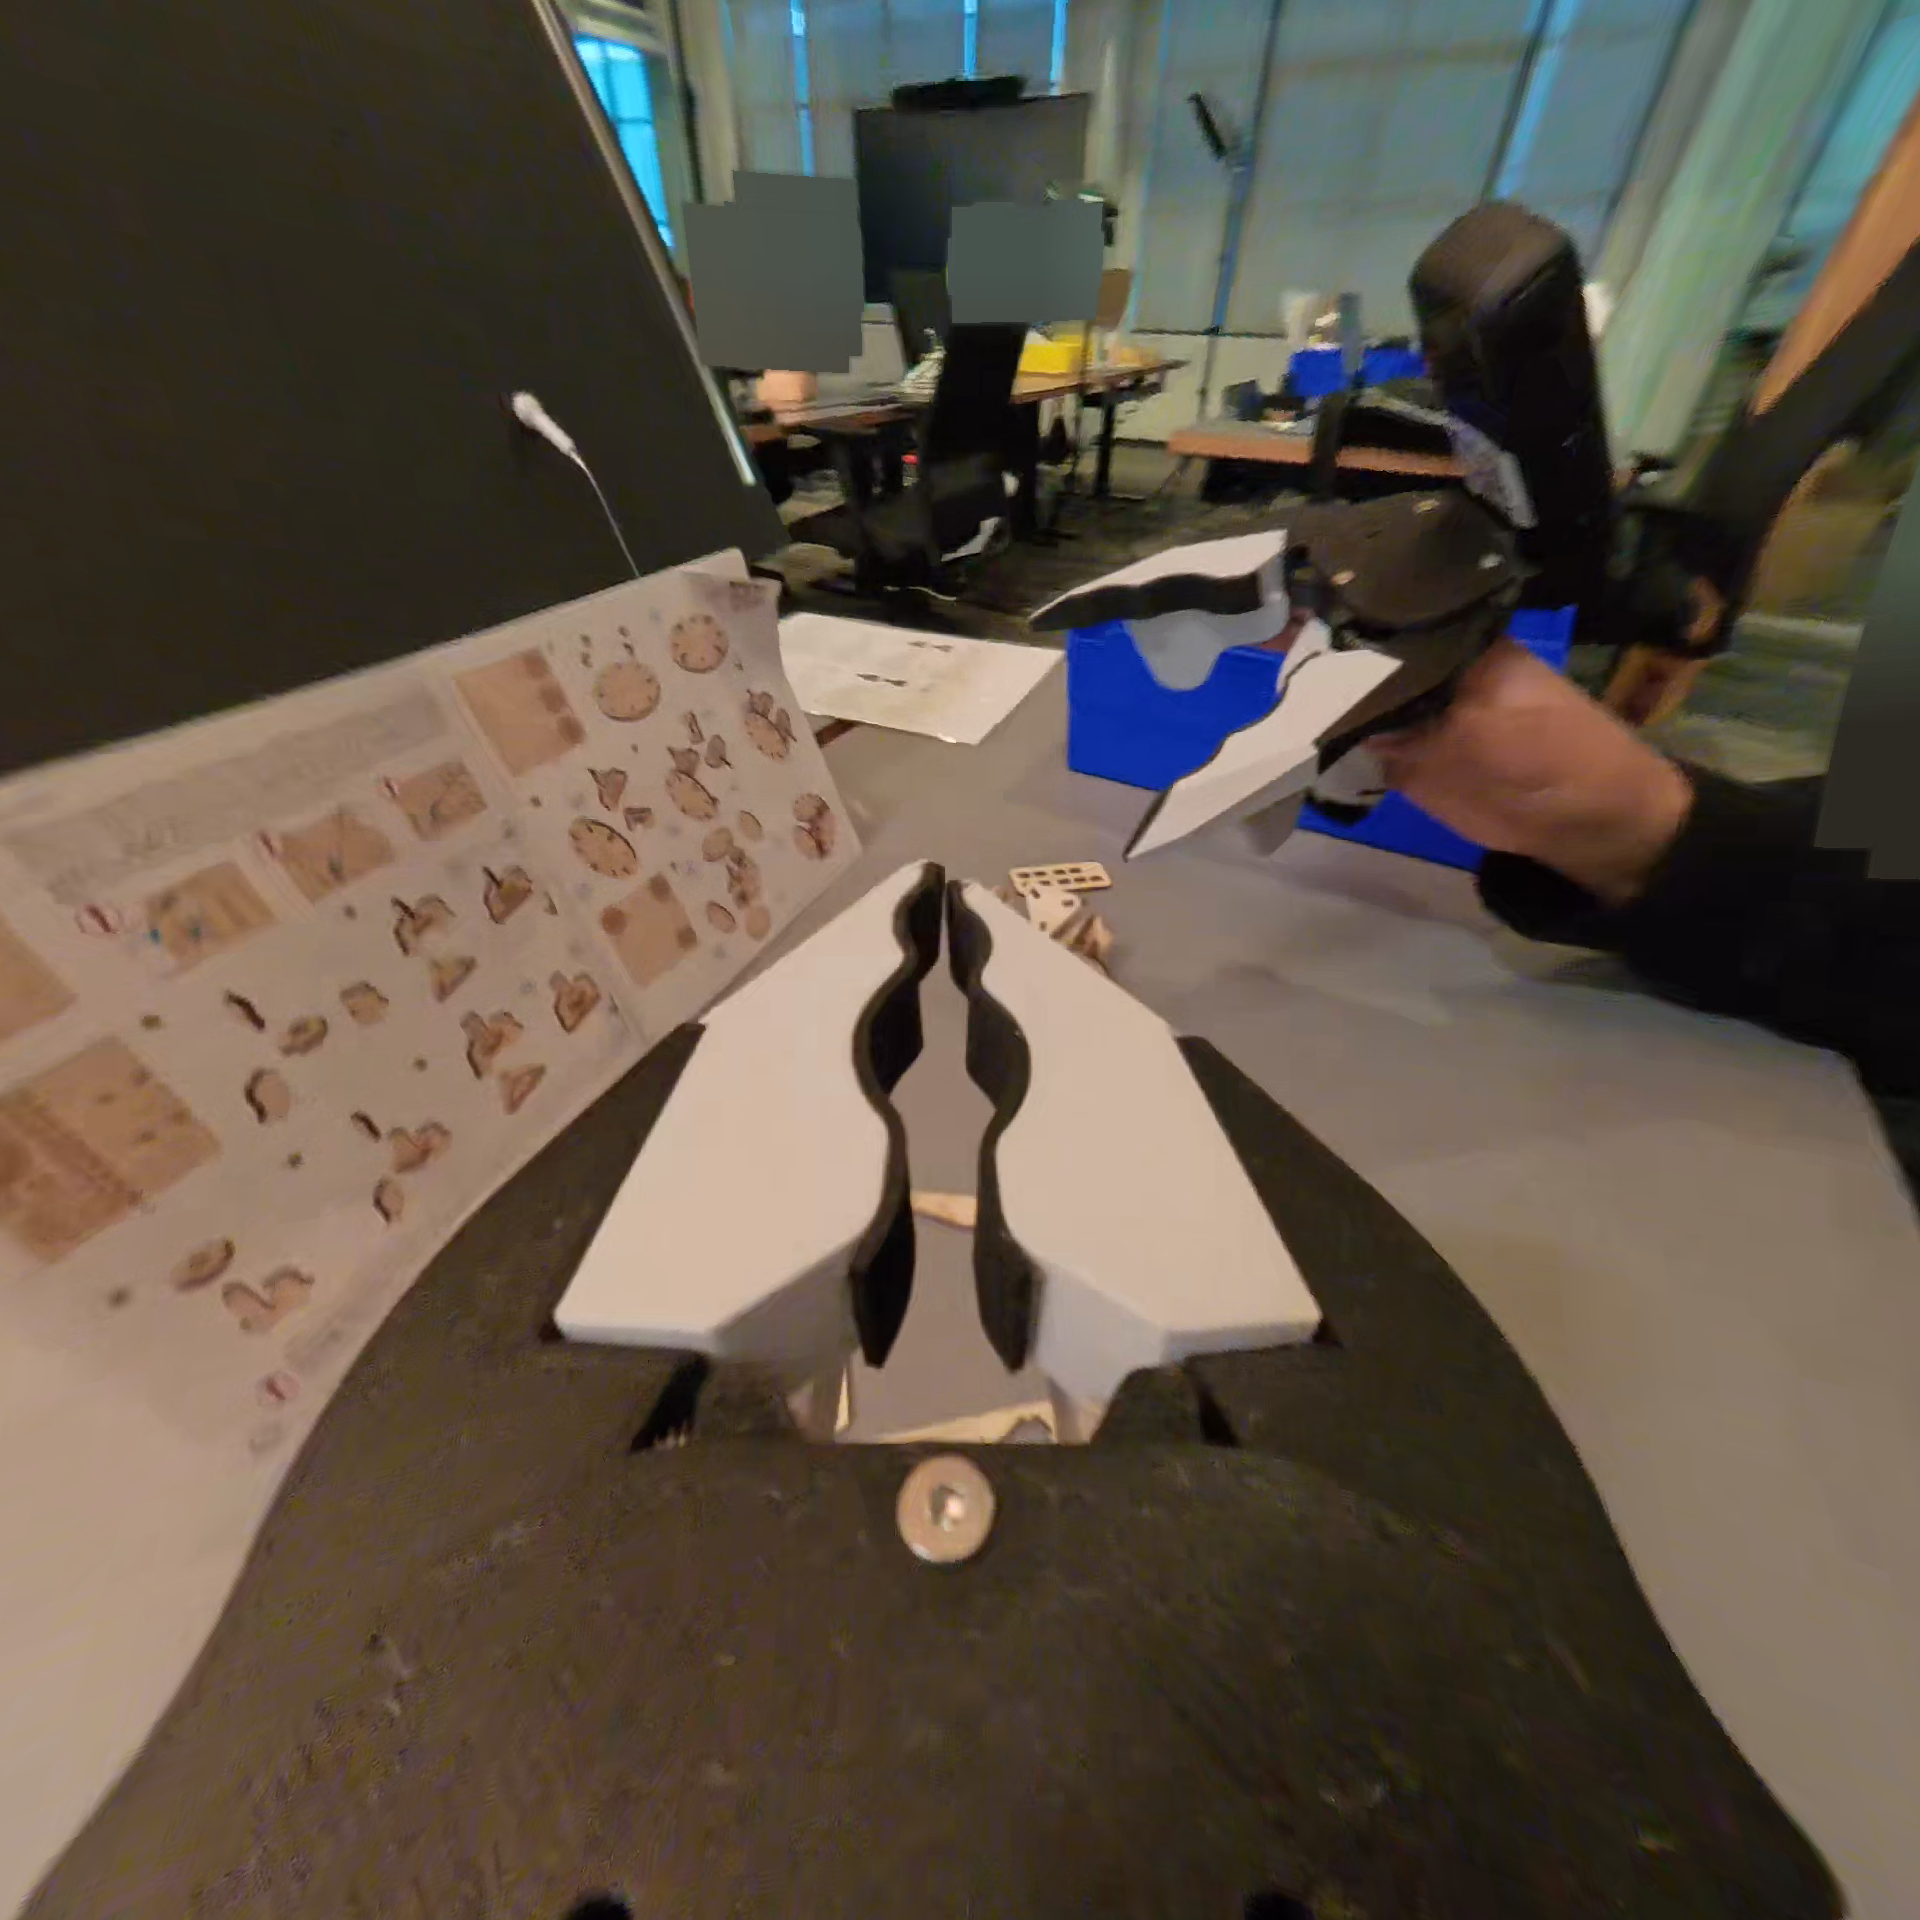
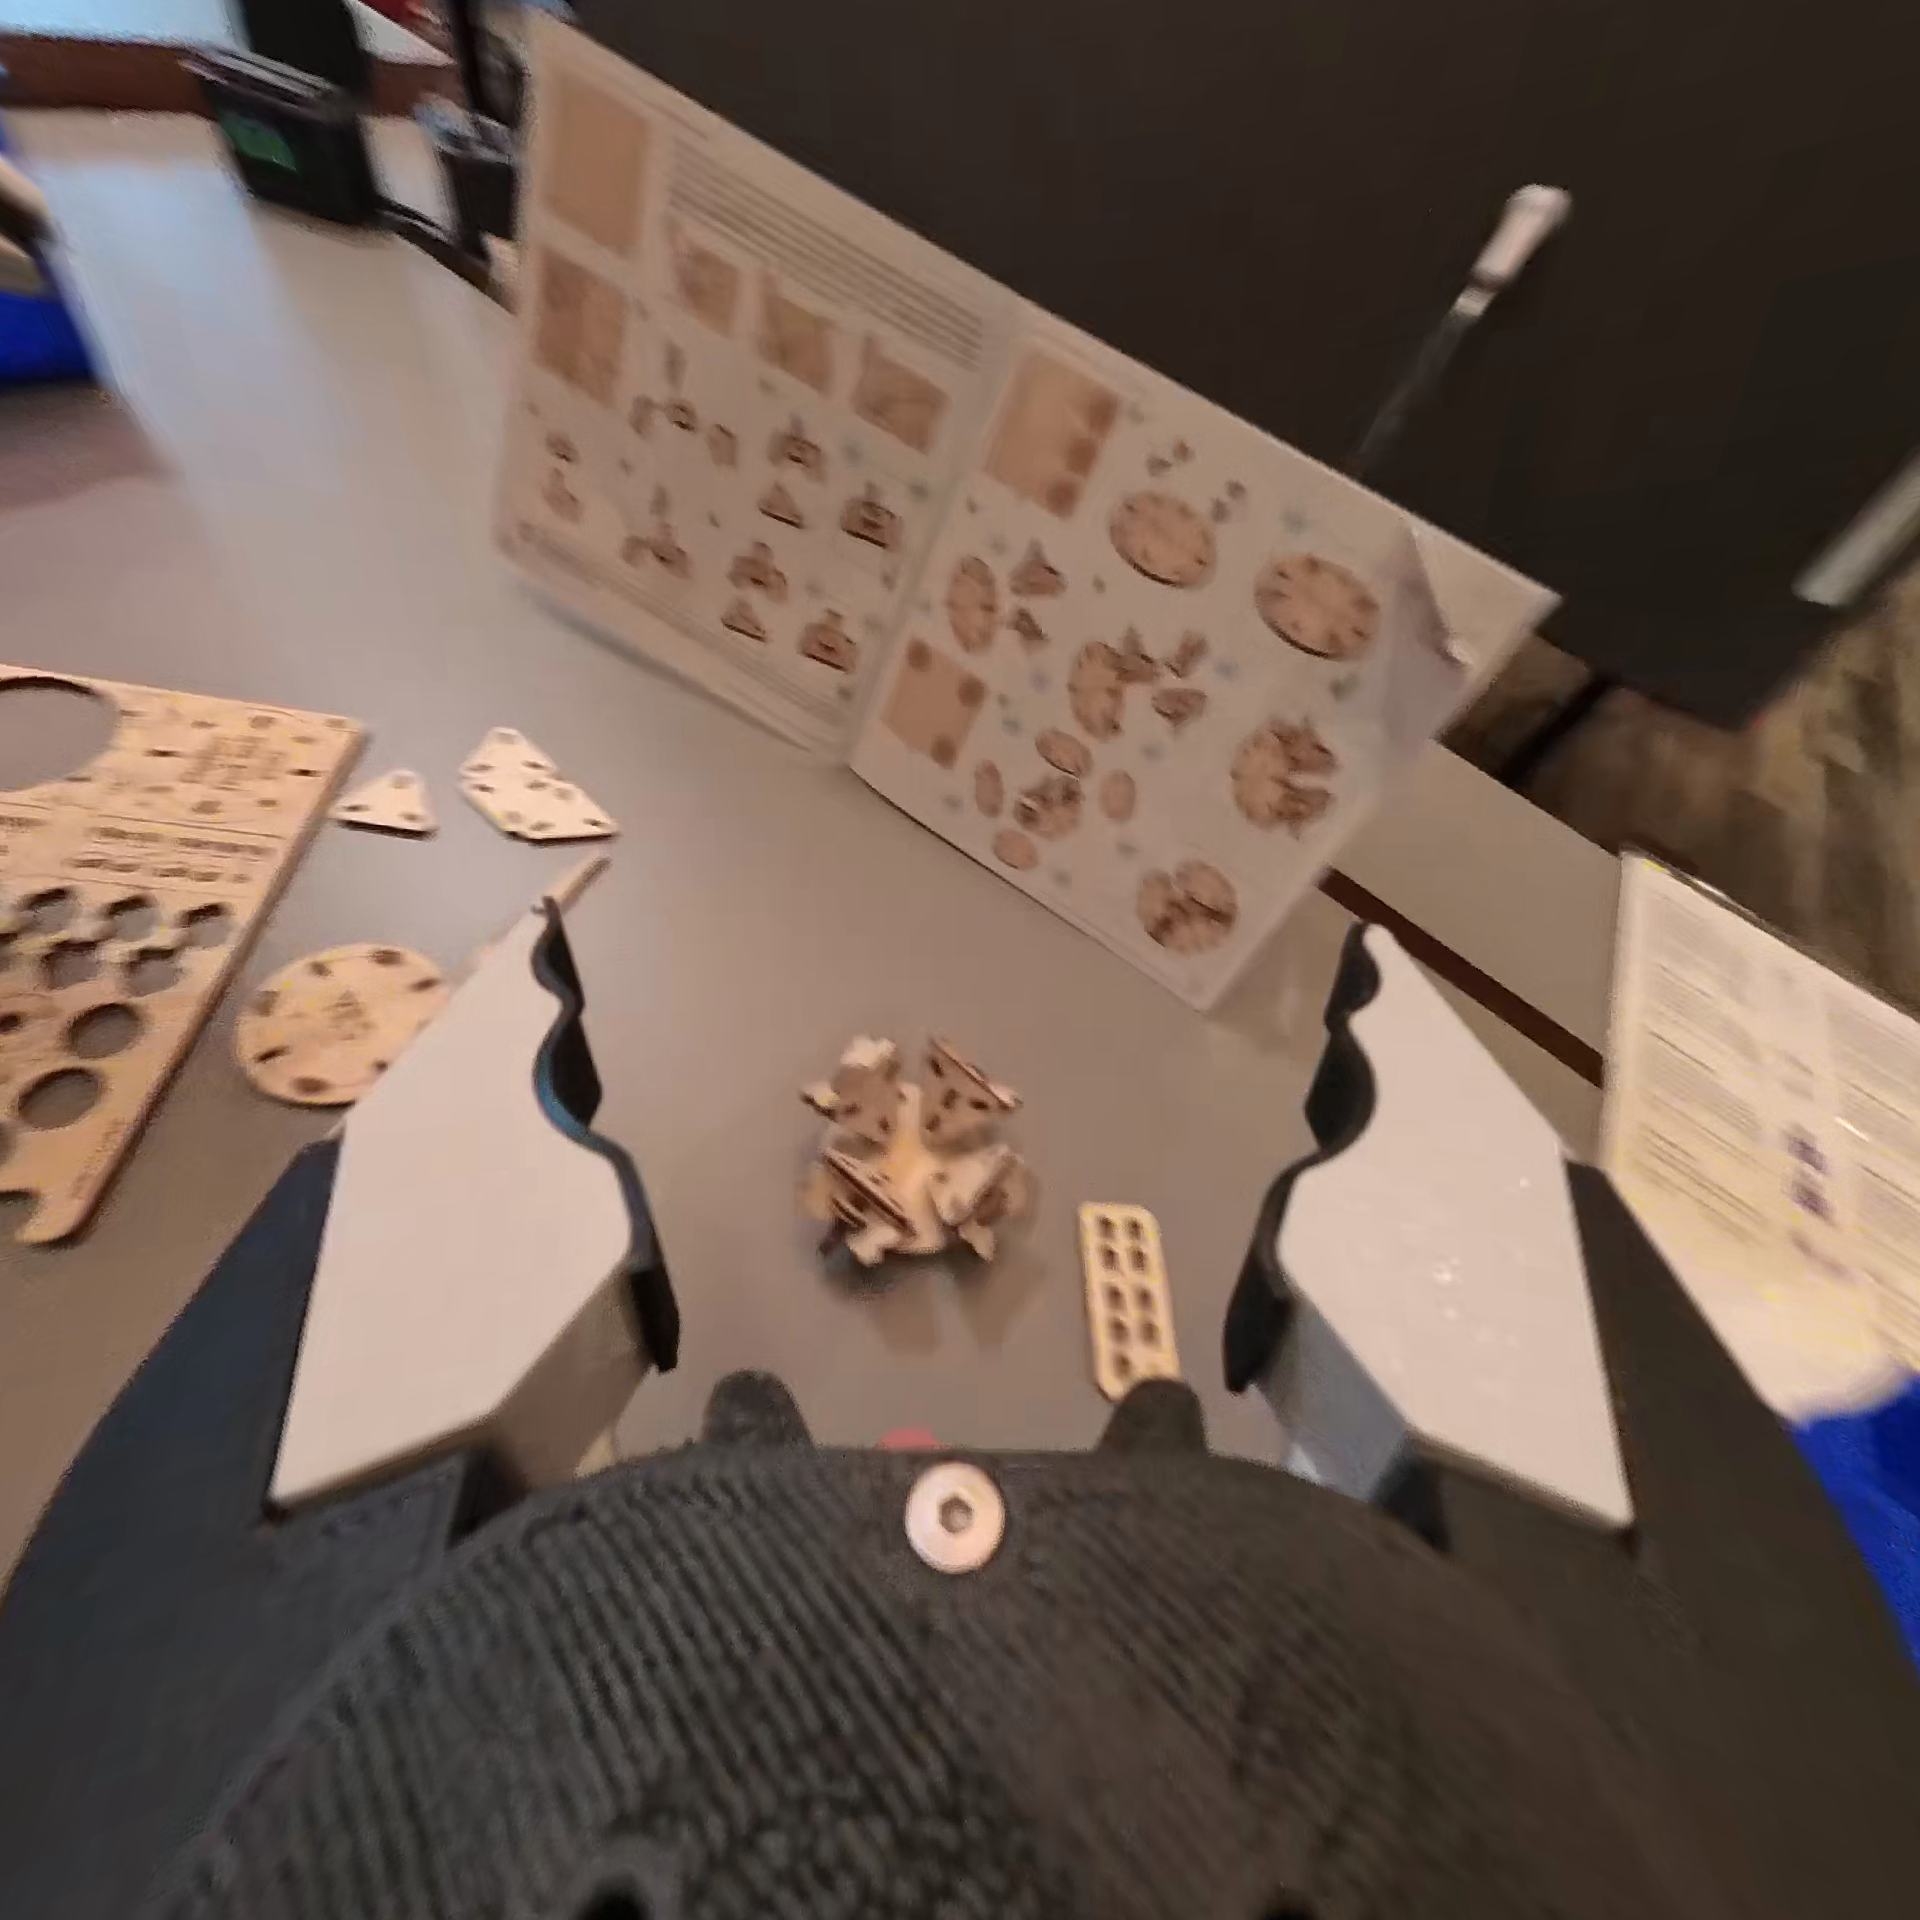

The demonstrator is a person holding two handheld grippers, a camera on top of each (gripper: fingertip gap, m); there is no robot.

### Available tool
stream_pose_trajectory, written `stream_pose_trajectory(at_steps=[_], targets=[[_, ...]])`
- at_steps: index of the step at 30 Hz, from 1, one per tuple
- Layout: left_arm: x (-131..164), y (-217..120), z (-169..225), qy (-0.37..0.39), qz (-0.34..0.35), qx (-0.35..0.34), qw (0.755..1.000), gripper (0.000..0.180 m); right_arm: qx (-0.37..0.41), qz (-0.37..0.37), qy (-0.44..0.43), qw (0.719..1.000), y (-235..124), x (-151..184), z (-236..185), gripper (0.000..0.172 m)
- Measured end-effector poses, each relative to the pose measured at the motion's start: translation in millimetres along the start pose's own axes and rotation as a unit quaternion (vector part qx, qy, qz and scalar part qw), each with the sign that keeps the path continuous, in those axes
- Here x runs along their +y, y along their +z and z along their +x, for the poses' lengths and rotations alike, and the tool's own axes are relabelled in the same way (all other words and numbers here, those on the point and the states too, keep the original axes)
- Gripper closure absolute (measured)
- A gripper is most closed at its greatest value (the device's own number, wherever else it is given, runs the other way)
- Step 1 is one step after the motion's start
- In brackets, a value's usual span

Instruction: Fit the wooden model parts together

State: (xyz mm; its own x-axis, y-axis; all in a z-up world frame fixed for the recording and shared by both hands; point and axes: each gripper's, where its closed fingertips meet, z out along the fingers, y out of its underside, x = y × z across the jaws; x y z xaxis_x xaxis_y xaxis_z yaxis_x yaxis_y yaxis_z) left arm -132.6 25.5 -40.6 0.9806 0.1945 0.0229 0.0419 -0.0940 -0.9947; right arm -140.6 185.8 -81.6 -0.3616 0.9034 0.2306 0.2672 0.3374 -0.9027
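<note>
My left gripper (image 1: pixel 943 888) is shut, its tips meeting low over the grey table (image 1: pixel 1455 1143) with nothing seen between them. Just beyond its right finger lie a partly assembled wooden model (image 1: pixel 1075 930) and a small slotted wooden strip (image 1: pixel 1062 878). My right gripper (image 2: pixel 954 925) is wide open and holds nothing. The wooden model (image 2: pixel 914 1153) sits on the table between its fingers without touching them, and the strip (image 2: pixel 1127 1299) lies by the right finger. The left wrist view shows the right gripper (image 1: pixel 1086 738) open in a hand above the table.
An open instruction booklet (image 2: pixel 935 582) leans against a dark panel (image 1: pixel 312 312). A punched wooden sheet (image 2: pixel 125 914), a round disc (image 2: pixel 338 1023) and two flat pieces (image 2: pixel 535 795) lie to the left. A blue bin (image 1: pixel 1174 717) and a paper sheet (image 1: pixel 914 675) sit further back.
</note>
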Motion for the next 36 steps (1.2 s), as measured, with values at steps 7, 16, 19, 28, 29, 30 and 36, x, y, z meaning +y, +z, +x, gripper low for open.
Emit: stream_pose_trajectory(at_steps=[7, 16, 19, 28, 29, 30, 36], targets=[[33, -8, -13, -0.046, 0.008, -0.037, 0.998, 0.180, -0.006, -0.010, 0.095, 0.995, -6, 43, 24, 0.077], [58, -15, -27, -0.003, -0.053, -0.080, 0.995, 0.180, -0.016, 0.046, 0.107, 0.993, -30, 41, 46, 0.115], [56, -16, -25, -0.006, -0.048, -0.074, 0.996, 0.175, -0.021, 0.053, 0.123, 0.991, -27, 44, 45, 0.123], [60, -15, -29, 0.011, -0.058, -0.096, 0.994, 0.150, -0.030, 0.023, 0.107, 0.994, -19, 55, 37, 0.128], [60, -15, -29, 0.013, -0.060, -0.097, 0.993, 0.150, -0.034, 0.023, 0.107, 0.993, -19, 55, 36, 0.129], [61, -15, -29, 0.015, -0.060, -0.098, 0.993, 0.149, -0.038, 0.024, 0.109, 0.993, -19, 54, 34, 0.130], [58, -16, -29, 0.029, -0.055, -0.102, 0.993, 0.153, -0.051, 0.049, 0.132, 0.989, -23, 46, 31, 0.129]])
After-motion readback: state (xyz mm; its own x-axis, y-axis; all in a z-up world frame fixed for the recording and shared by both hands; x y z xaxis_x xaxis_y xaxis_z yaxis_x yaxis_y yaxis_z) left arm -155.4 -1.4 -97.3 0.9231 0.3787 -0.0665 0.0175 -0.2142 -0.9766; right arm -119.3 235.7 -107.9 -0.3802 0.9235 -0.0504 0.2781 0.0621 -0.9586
